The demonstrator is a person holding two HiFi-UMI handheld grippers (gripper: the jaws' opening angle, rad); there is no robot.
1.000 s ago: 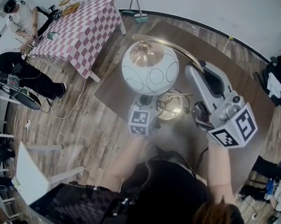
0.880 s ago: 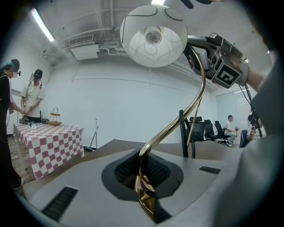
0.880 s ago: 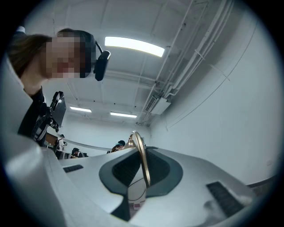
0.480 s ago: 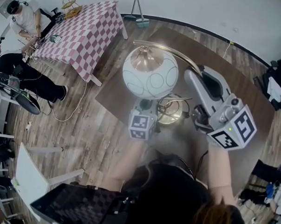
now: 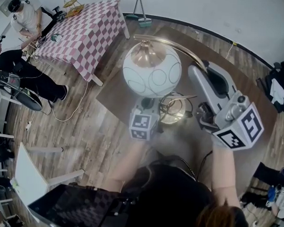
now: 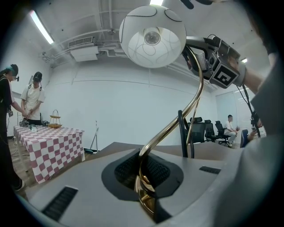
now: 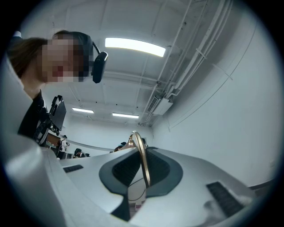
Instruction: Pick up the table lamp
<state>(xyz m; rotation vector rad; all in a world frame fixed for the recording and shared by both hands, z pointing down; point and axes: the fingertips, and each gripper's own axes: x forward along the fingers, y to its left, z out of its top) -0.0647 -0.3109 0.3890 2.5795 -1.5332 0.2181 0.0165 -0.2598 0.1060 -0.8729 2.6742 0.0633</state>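
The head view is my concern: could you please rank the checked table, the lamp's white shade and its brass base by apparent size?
1. checked table, largest
2. white shade; it sits nearer the camera, which flatters its size
3. brass base, clearly smallest

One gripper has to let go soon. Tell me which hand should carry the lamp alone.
Left, probably. The left gripper is shut on the lamp's brass stem low down, by the base, the white globe above it. The right gripper clamps the thin curved arm higher up, off to one side.
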